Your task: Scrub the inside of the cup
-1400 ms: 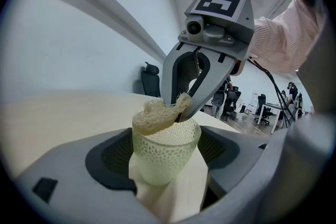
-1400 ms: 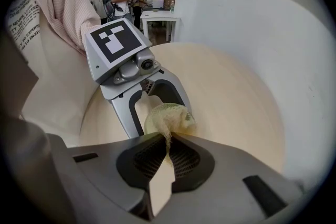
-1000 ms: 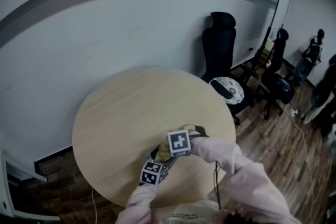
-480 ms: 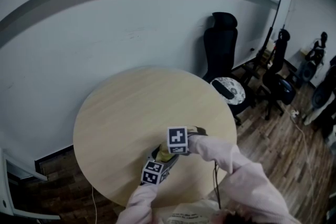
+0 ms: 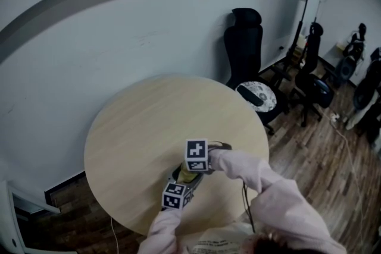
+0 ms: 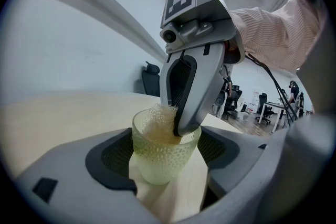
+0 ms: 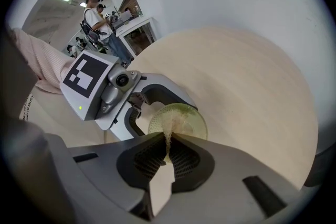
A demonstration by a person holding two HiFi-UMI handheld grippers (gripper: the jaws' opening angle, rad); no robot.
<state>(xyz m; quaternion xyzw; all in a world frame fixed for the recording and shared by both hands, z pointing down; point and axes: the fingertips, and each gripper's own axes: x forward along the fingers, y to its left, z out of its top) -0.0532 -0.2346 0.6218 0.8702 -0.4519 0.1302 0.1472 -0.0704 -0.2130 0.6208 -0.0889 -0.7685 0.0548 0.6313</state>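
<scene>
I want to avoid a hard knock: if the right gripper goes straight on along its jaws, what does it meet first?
Probably the cup, at its inner bottom: the right gripper points down into it, and the scrub pad it pinches is inside. Depth is unclear.

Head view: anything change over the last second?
The right hand-held gripper drifted slightly to the person's left and away from the body, above the cup. Nothing was taken hold of or let go. The left hand-held gripper stays clamped on the cup. The right one stays shut on the sponge inside it.
</scene>
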